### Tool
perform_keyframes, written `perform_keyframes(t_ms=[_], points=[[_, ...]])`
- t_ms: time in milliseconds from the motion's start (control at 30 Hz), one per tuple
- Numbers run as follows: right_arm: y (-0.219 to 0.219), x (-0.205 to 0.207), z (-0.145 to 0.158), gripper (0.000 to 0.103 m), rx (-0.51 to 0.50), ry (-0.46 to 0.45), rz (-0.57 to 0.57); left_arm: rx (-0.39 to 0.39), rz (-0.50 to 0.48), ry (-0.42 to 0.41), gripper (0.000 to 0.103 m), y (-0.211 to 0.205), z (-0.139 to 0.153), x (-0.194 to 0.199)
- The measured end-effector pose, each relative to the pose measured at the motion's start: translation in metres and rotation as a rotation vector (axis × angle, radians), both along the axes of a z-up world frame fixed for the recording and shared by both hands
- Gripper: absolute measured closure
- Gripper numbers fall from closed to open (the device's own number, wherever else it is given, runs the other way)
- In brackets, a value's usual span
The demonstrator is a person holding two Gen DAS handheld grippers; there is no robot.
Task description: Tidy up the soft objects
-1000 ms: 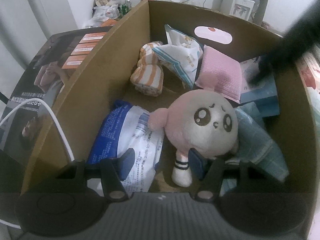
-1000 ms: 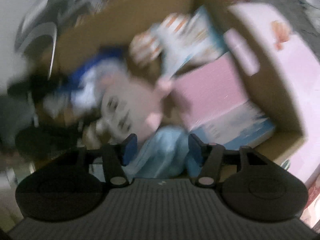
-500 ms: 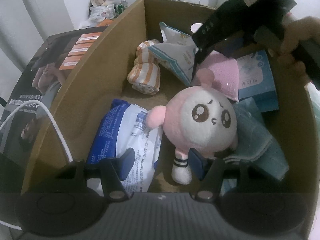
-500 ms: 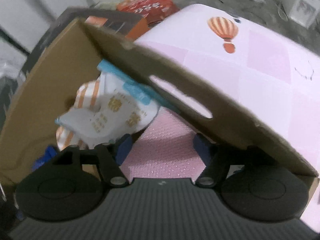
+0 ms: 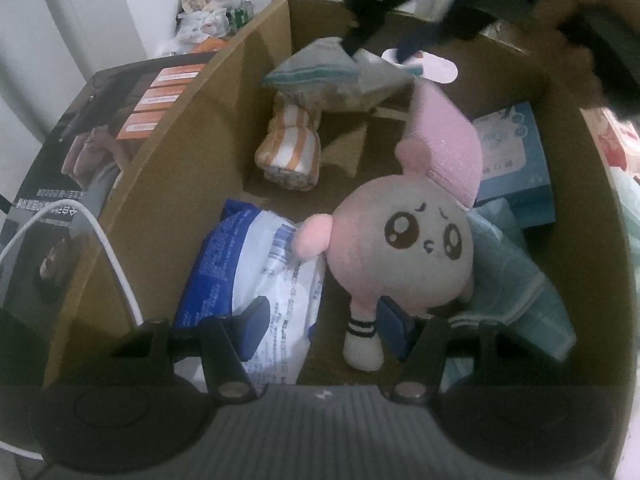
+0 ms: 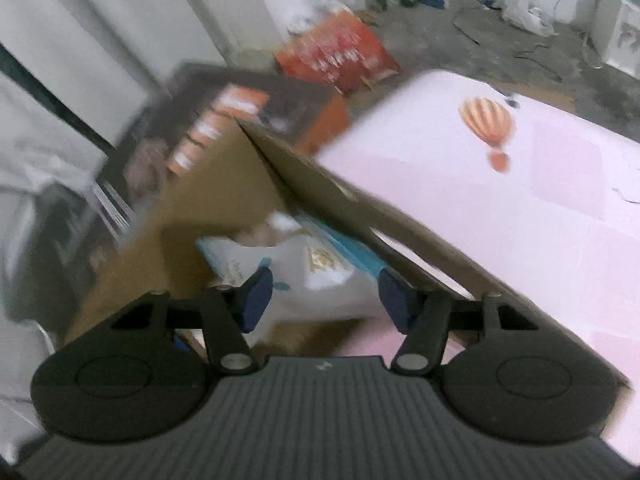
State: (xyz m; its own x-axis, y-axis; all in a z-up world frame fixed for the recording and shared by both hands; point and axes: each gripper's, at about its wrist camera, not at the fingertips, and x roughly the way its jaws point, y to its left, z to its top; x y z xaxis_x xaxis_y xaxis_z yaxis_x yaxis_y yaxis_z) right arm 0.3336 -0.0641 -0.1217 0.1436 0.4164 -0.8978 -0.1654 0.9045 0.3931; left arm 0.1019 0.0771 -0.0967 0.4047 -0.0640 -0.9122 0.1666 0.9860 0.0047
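A cardboard box (image 5: pixel 192 152) holds soft things: a pink plush doll (image 5: pixel 404 248), a blue-white pack (image 5: pixel 248 264), an orange-striped rolled towel (image 5: pixel 290 152), a pink foam pad (image 5: pixel 444 152), a blue tissue box (image 5: pixel 512 160) and a light blue towel (image 5: pixel 520 292). My left gripper (image 5: pixel 325 324) hangs open low in the box, the doll's leg between its fingers, beside the right pad. At the far end, my right gripper (image 5: pixel 380 46) is closing its jaws on a white-and-teal packet (image 5: pixel 332 80), which is tipped up above the striped towel. In the right wrist view, that packet (image 6: pixel 320 284) fills the gap of the right gripper (image 6: pixel 326 300).
A dark printed carton (image 5: pixel 100 148) and a white cable (image 5: pixel 112 256) lie left of the box. A pink mat with a balloon print (image 6: pixel 500 184) lies beyond its far wall. An orange bag (image 6: pixel 340 52) lies on the grey floor. A person's hand (image 5: pixel 568 12) holds the right gripper.
The right gripper swung from over the pink pad to the white packet and closed on it. The packet has tipped up off the pink pad. The left gripper kept still.
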Motion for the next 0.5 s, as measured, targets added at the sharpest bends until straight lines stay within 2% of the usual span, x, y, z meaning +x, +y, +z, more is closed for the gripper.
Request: perform_keyframes(t_ms=[67, 200, 333, 400, 500], points=[[0.010, 0.005, -0.003, 0.062, 0.005, -0.016, 0.009, 0.003, -0.003, 0.002, 0.042, -0.001, 0.000, 0.000], [0.005, 0.009, -0.008, 0.063, 0.037, 0.015, -0.010, 0.000, -0.005, 0.001, 0.042, 0.000, 0.001, -0.002], [-0.009, -0.007, 0.001, 0.063, -0.031, 0.041, 0.010, -0.010, 0.001, 0.000, 0.042, 0.001, 0.001, -0.002], [-0.017, -0.012, 0.010, 0.063, -0.029, 0.026, 0.003, -0.012, 0.001, -0.001, 0.042, 0.001, 0.001, -0.002], [-0.017, -0.011, 0.022, 0.063, 0.049, -0.030, -0.007, -0.002, -0.005, -0.002, 0.042, 0.000, 0.000, 0.000]])
